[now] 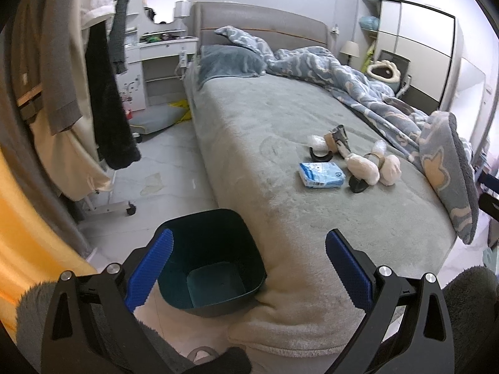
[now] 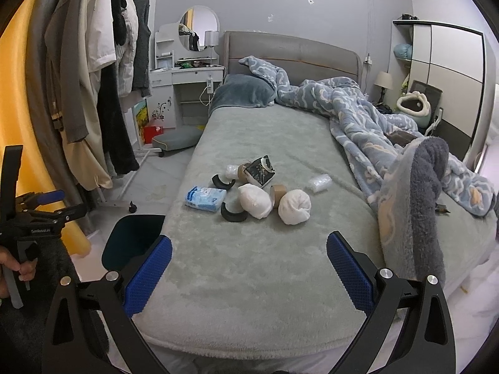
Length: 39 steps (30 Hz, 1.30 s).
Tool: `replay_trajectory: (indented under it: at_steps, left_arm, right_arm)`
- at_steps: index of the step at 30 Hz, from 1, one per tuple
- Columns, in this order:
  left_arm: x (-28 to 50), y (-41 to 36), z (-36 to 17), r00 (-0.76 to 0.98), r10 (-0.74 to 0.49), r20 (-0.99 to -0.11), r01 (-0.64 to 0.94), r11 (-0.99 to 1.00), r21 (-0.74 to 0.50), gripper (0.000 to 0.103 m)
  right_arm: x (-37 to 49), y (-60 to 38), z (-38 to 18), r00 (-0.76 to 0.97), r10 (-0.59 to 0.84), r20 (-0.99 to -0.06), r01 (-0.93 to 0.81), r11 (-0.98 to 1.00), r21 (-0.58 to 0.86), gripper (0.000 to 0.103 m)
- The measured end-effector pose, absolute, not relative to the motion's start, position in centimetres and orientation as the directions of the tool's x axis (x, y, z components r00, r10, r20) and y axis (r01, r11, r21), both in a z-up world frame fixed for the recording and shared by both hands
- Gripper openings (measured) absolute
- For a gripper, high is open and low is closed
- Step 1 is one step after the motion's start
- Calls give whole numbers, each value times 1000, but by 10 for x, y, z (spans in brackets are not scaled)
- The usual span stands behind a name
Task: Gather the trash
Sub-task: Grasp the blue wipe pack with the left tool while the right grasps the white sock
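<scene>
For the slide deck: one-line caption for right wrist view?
Open right gripper faces scattered trash on the bed, bin alongside.

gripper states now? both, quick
Left gripper: open, holding nothing, above the bin.
Right gripper: open, holding nothing, over the bed.

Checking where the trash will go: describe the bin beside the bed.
The bin is a dark teal, squarish tub with rounded corners, seemingly plastic. It stands open-topped on the pale floor, apparently pressed against the bed's near corner. Nothing shows inside. The left gripper hovers above it, open, not touching.
</scene>
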<state>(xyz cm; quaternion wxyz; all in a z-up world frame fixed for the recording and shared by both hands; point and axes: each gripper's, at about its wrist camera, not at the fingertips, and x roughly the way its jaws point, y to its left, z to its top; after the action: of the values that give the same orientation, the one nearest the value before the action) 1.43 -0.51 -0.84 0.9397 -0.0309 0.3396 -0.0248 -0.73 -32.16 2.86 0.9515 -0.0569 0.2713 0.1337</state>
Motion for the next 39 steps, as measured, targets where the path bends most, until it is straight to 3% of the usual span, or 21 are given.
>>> replay_trajectory:
  at_steps: [4,13,39]
  left_arm:
    - [26,-4,-5,769,-116,-628,67,993,-102,100]
    - [59,-19,-12,752,-186,-632,168,982,-88,99]
    - [161,-78,-69,640,-336,-691,320,934,-159,99]
  right_arm:
    - [7,-324,27,812,226,-538,-271,963,-5,99]
    - [56,-332,23,795,228,-563,-257,966,30,87]
    - [172,-346,-34,677,300,-672,-301,946,120,76]
